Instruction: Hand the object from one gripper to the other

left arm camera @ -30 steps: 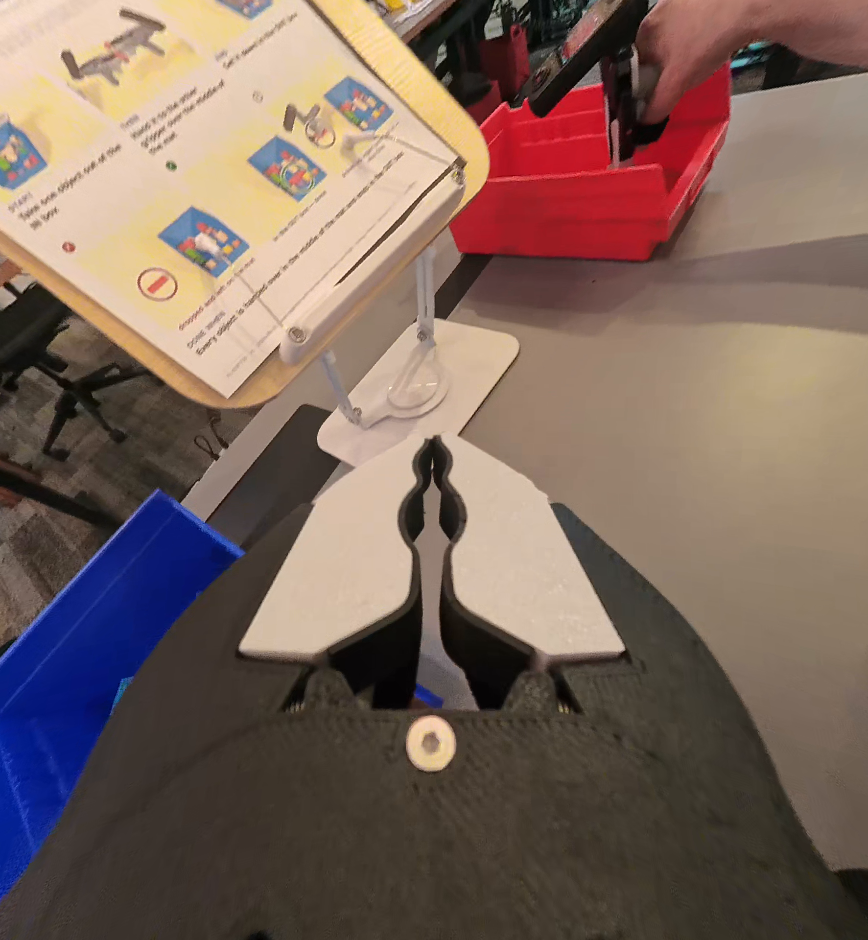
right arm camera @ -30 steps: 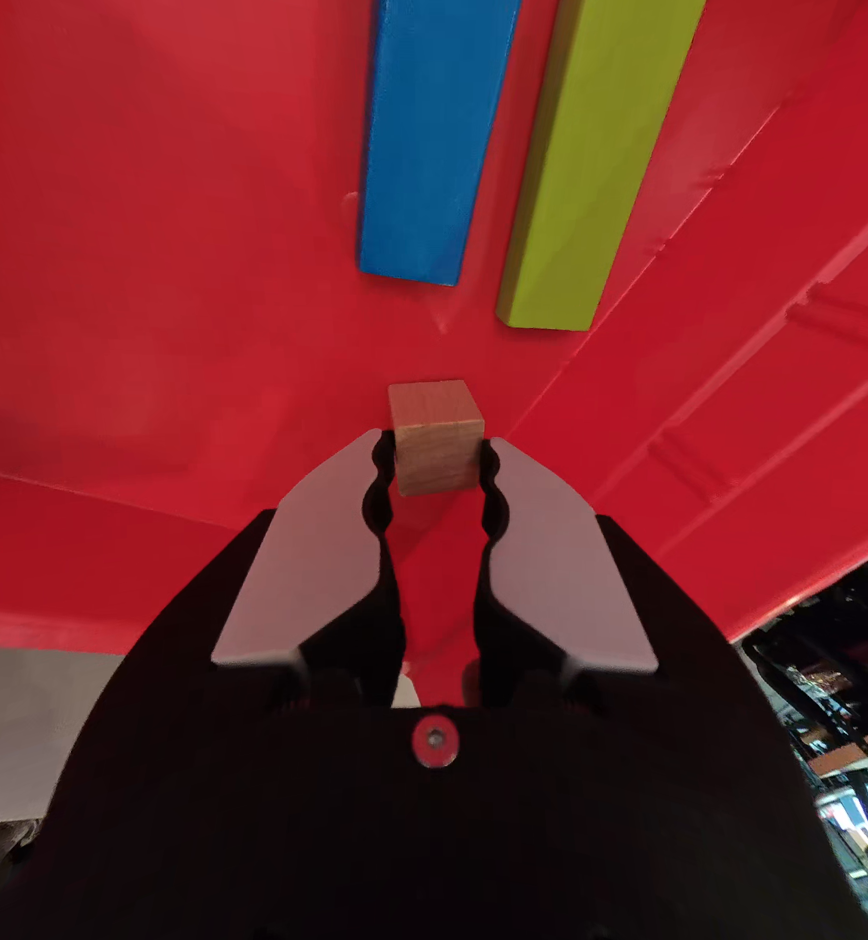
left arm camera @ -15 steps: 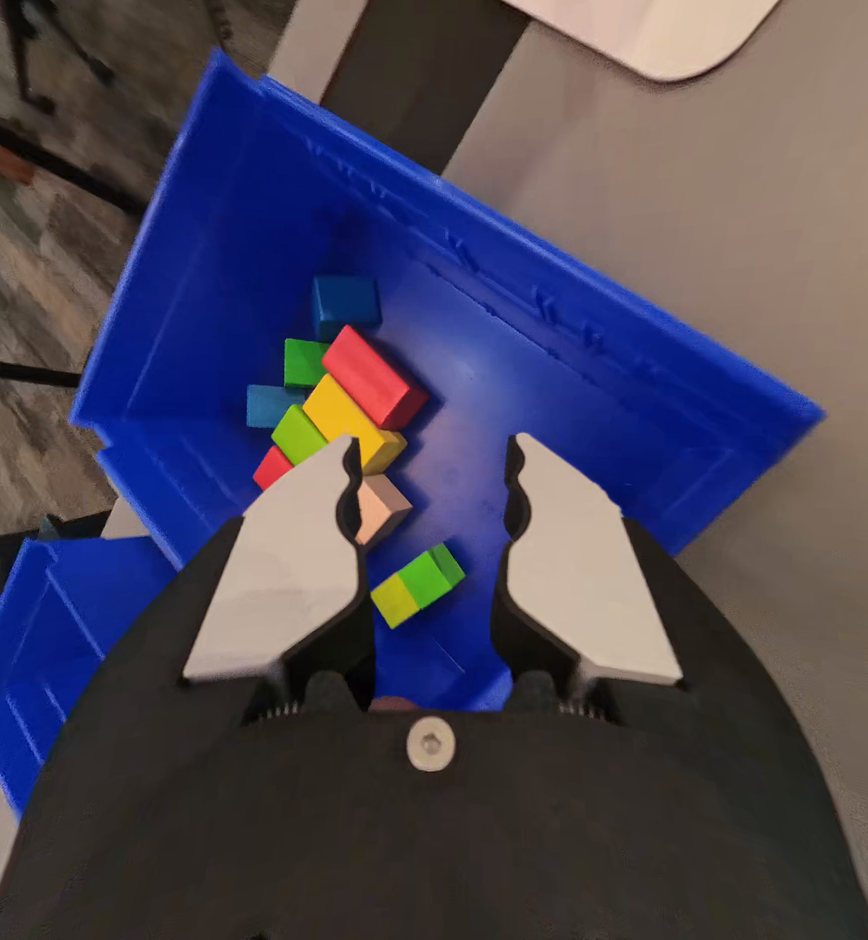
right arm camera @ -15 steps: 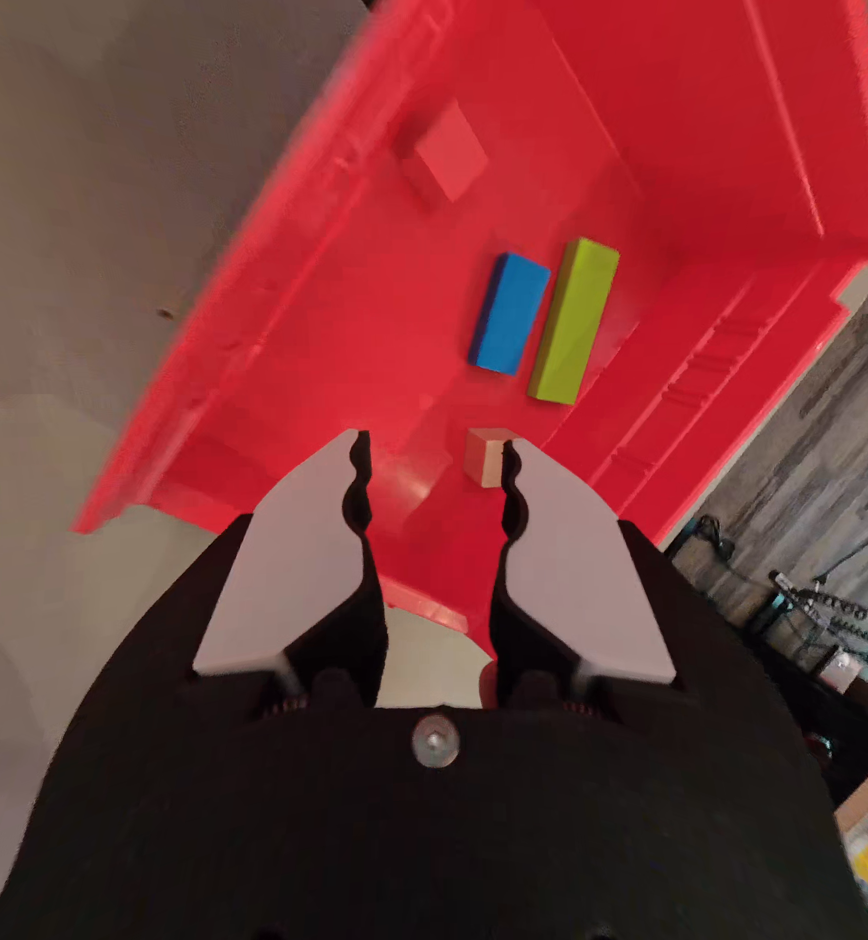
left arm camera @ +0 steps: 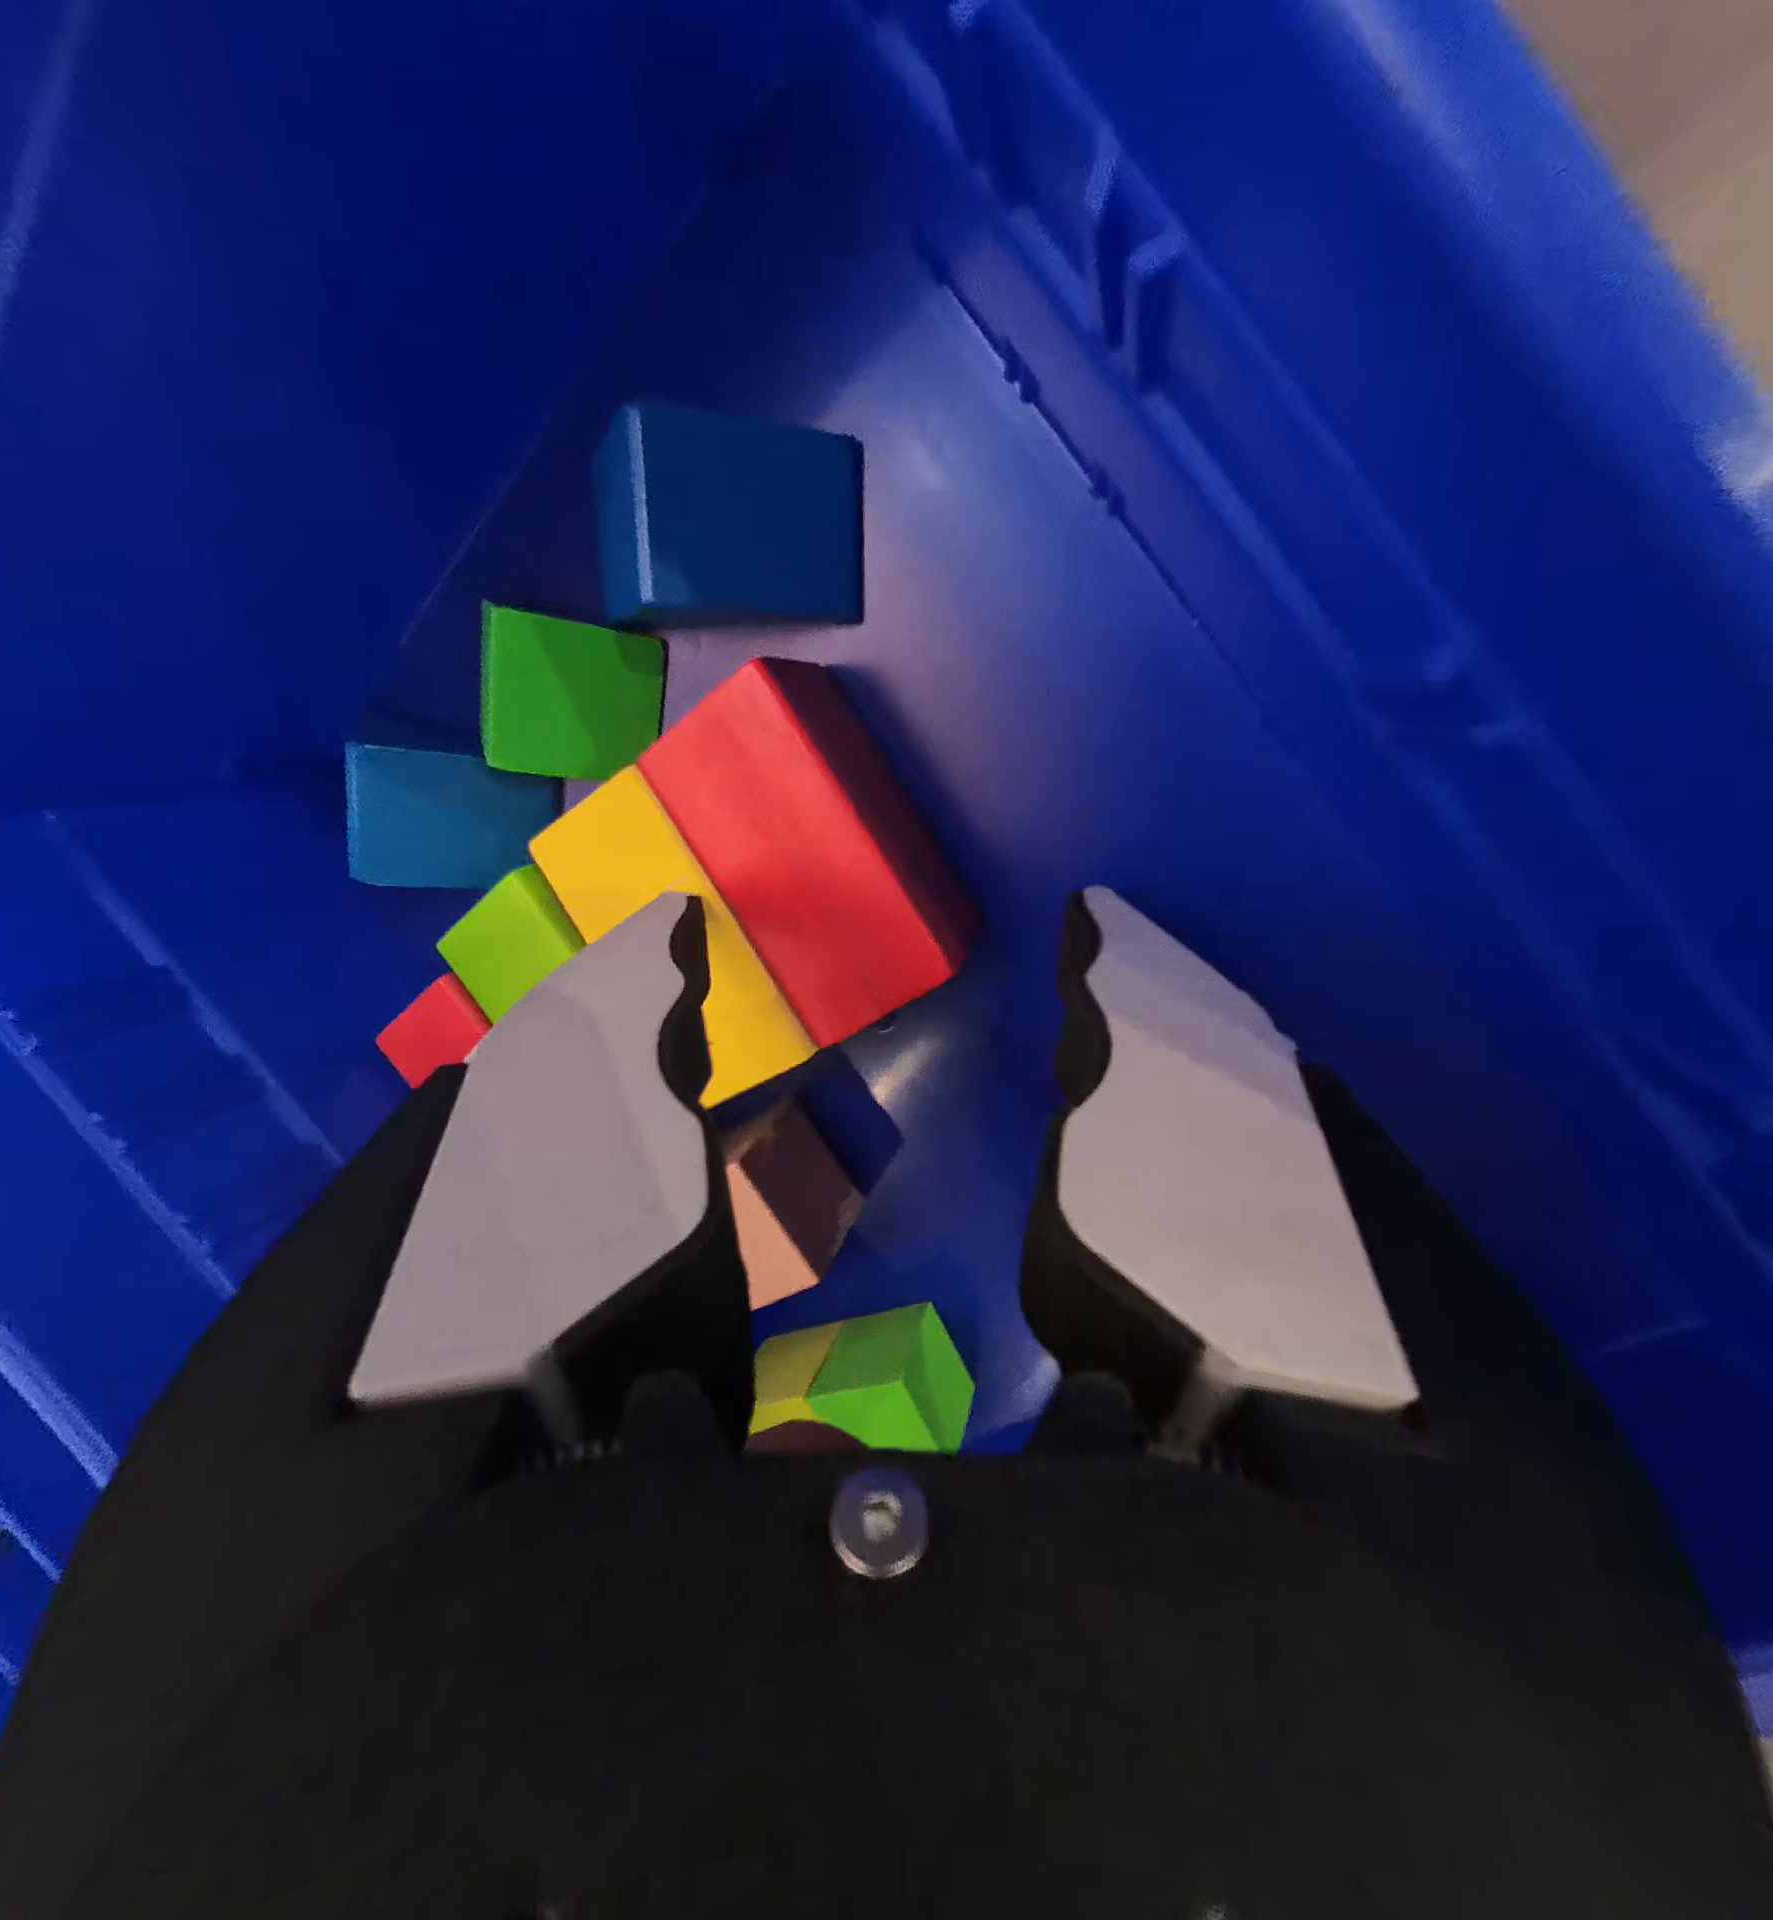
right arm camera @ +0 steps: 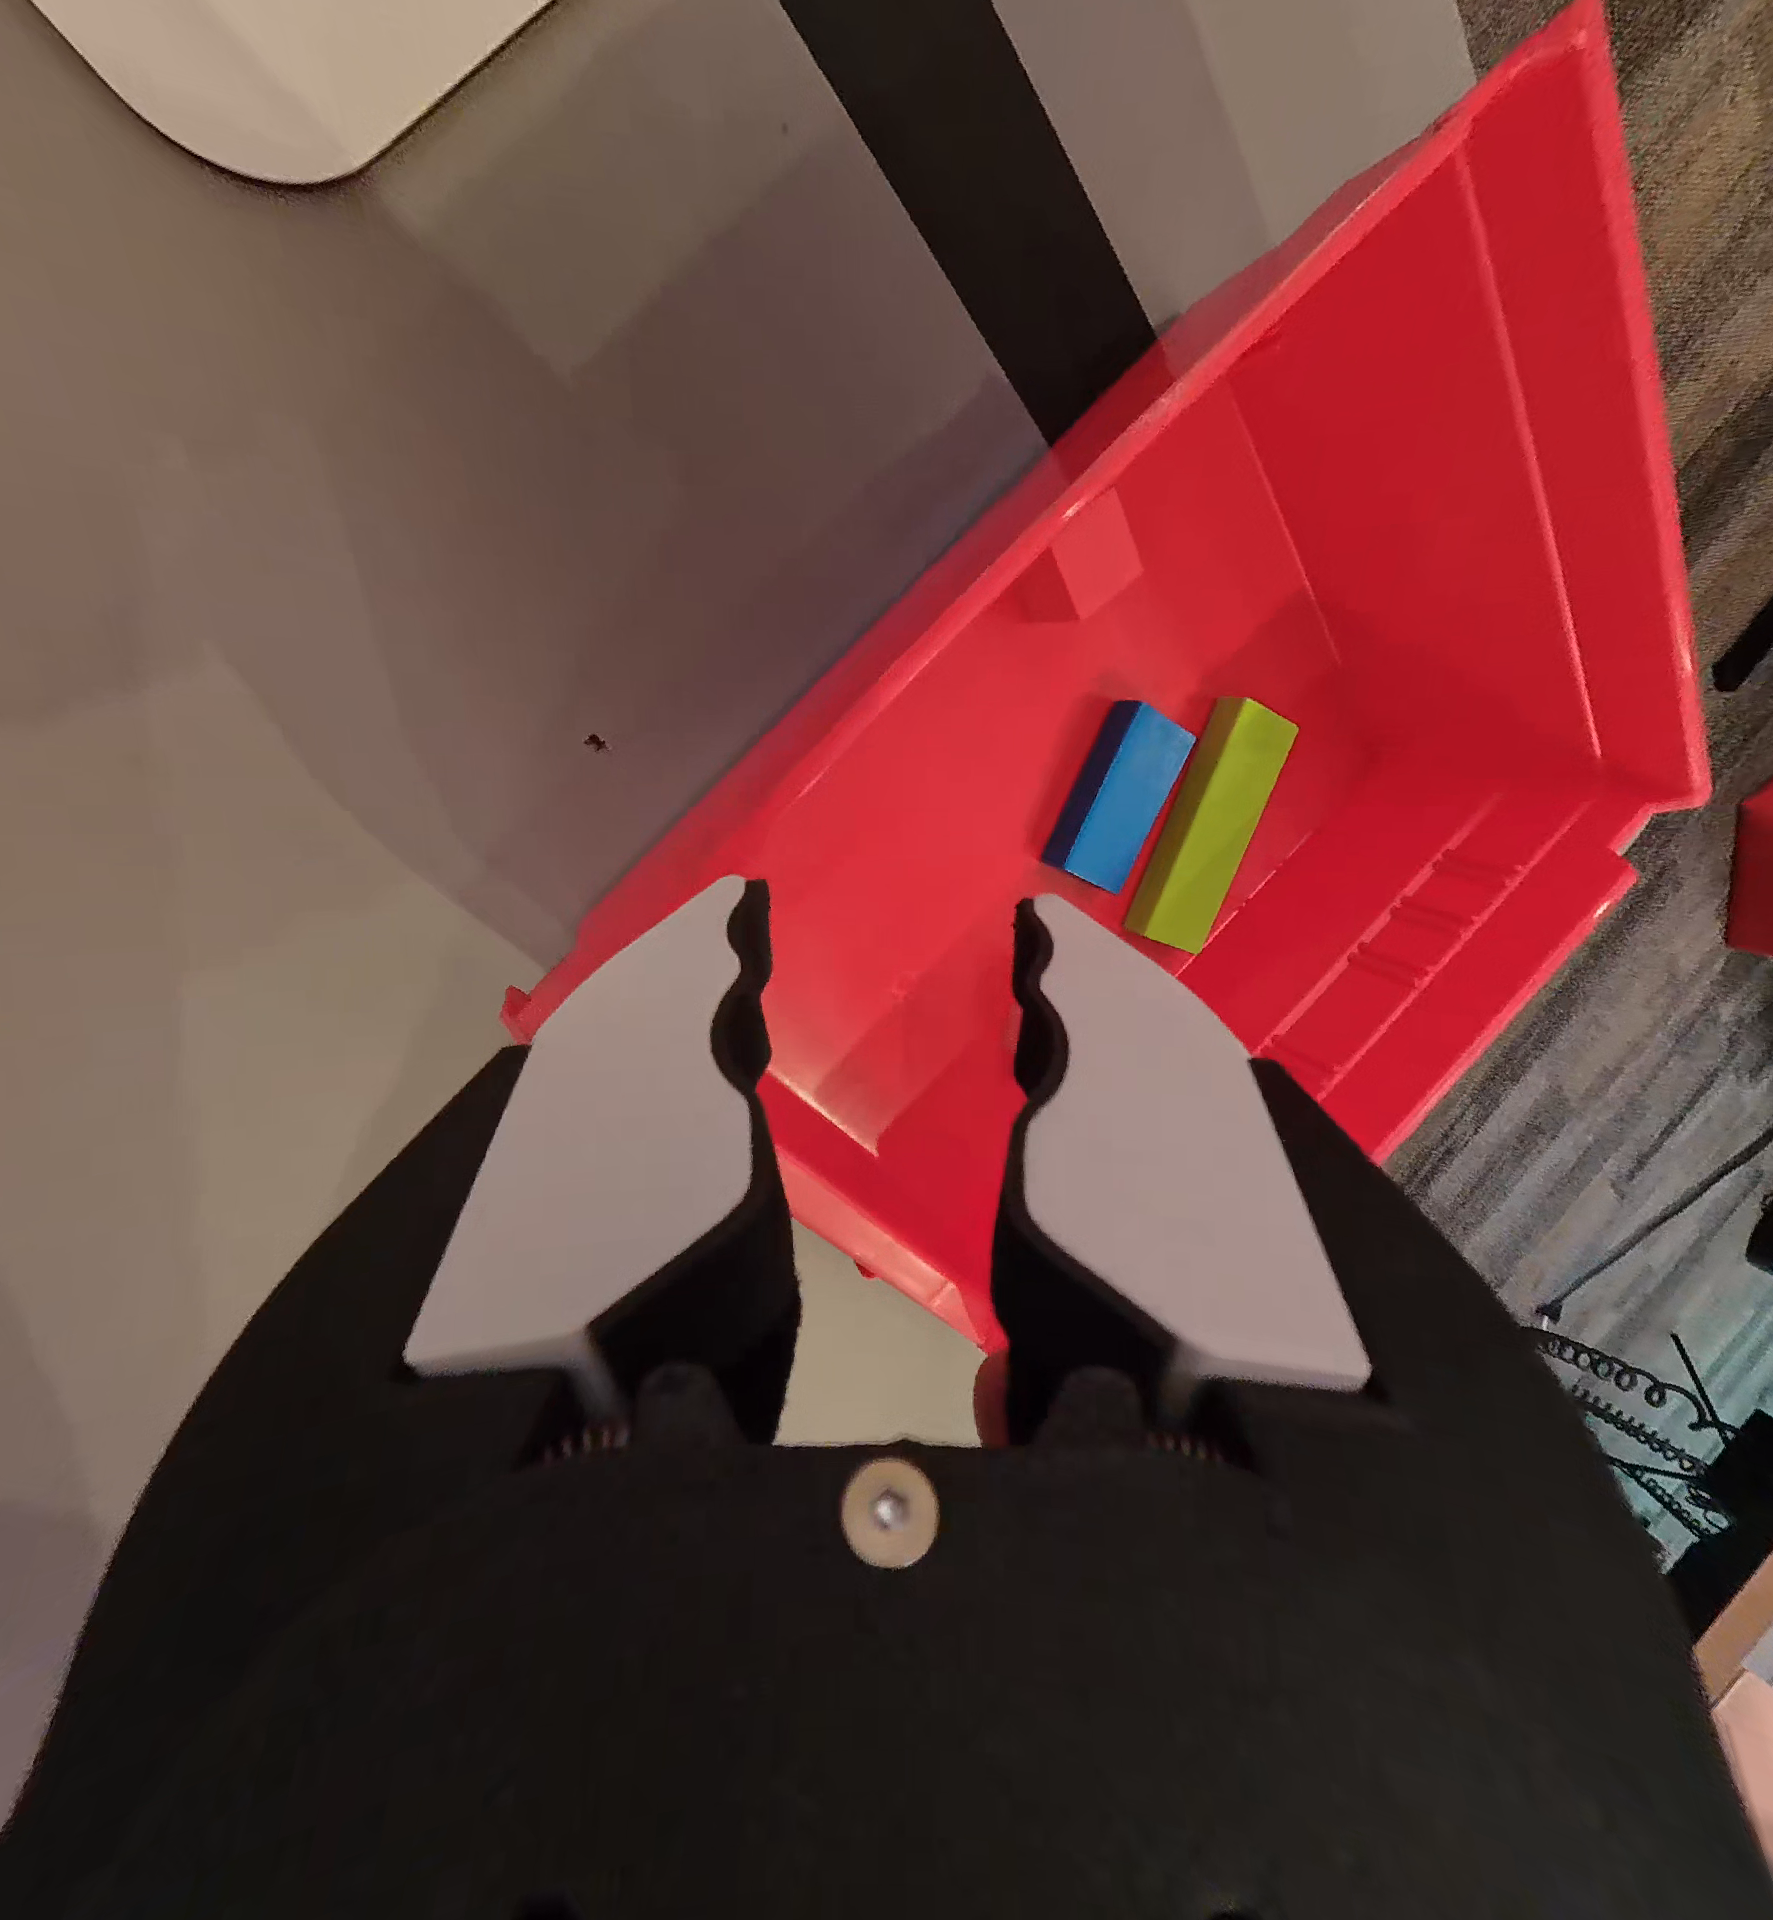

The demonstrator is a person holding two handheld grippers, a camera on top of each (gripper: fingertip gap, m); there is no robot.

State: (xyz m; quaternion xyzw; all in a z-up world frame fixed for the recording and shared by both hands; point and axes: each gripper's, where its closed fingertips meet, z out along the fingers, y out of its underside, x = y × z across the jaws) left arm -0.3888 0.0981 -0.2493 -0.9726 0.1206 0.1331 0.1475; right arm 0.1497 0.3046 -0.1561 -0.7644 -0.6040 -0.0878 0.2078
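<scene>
Blocks lie in a loose heap on the floor of the blue bin (left arm camera: 238,416), toward its left wall: a red block (left arm camera: 799,852) flat beside a yellow block (left arm camera: 643,883), green and blue ones behind them, a tan block (left arm camera: 778,1205) and a green-and-yellow one nearer the camera. The left gripper (left arm camera: 882,935) hangs over this heap with its jaws wide apart and nothing pressed between them. The right gripper (right arm camera: 882,925), jaws also apart and bare, hangs above the near corner of the red bin (right arm camera: 1484,416), which sits at the edge of the grey bench (right arm camera: 290,571). A blue bar (right arm camera: 1121,795) and a lime bar (right arm camera: 1209,826) lie side by side on that bin's floor.
</scene>
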